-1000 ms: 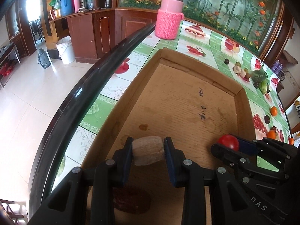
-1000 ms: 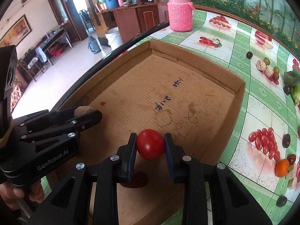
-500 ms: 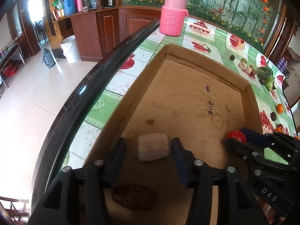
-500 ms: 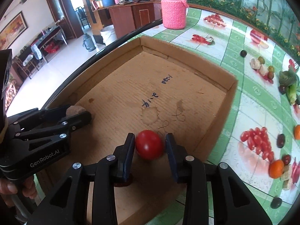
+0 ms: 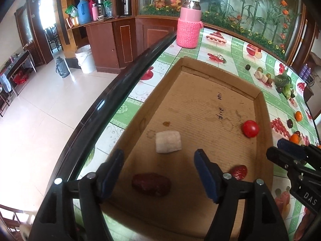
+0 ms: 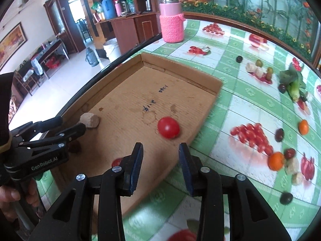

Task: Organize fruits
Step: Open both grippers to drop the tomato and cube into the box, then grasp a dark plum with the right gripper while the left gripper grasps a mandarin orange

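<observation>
A shallow cardboard tray (image 5: 263,110) lies on the fruit-print tablecloth. A pale fibrous fruit piece (image 5: 168,141) rests on its floor, just ahead of my left gripper (image 5: 159,156). That gripper's jaws are opening and nothing is between them. A red tomato (image 6: 168,128) lies free in the tray, ahead of my right gripper (image 6: 160,150). Its jaws are opening too and hold nothing. A dark red date (image 5: 151,183) and a small red piece (image 5: 239,172) lie near the tray's front. The tomato (image 5: 250,128) and the right gripper (image 5: 291,152) also show in the left wrist view.
Oranges (image 6: 276,160), dark plums (image 6: 279,135) and pale pieces (image 6: 251,67) lie loose on the cloth right of the tray (image 6: 218,84). A pink knitted bottle (image 5: 188,30) stands at the far end. The table's black edge (image 5: 120,92) runs along the left, with floor beyond.
Both grippers have let go: the pale piece and the tomato now lie on the tray floor. Both grippers have drawn back and upward, with their jaws wider apart.
</observation>
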Motion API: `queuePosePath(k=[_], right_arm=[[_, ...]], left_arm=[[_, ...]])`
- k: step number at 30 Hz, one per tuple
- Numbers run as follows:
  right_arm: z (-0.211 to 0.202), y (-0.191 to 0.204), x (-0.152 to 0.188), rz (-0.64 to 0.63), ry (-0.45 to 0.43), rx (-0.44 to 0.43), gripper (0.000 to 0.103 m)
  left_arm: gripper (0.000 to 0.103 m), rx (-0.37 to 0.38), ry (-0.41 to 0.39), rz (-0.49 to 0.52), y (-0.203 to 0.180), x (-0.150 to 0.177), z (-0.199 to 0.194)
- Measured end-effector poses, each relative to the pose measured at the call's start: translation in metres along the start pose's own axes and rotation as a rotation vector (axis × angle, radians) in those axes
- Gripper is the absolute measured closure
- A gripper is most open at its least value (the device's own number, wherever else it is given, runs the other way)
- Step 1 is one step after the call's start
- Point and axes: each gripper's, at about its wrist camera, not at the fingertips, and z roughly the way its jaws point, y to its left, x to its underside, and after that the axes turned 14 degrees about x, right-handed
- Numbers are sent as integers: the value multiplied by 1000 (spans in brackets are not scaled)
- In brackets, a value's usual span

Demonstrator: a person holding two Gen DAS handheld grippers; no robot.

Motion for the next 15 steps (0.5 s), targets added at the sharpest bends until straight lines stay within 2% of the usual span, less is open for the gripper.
queuePosePath(k=[2, 10, 15], right_arm=[[-6, -6, 6, 11, -2, 0, 66], [-27, -42, 39, 68, 11, 43, 60], [-38, -80, 65, 150, 25, 78, 51]], left_arm=[[23, -2, -6, 7, -6, 1, -4], [16, 25, -22, 50, -42, 8, -14], [9, 62, -23, 87, -73, 13, -19]])
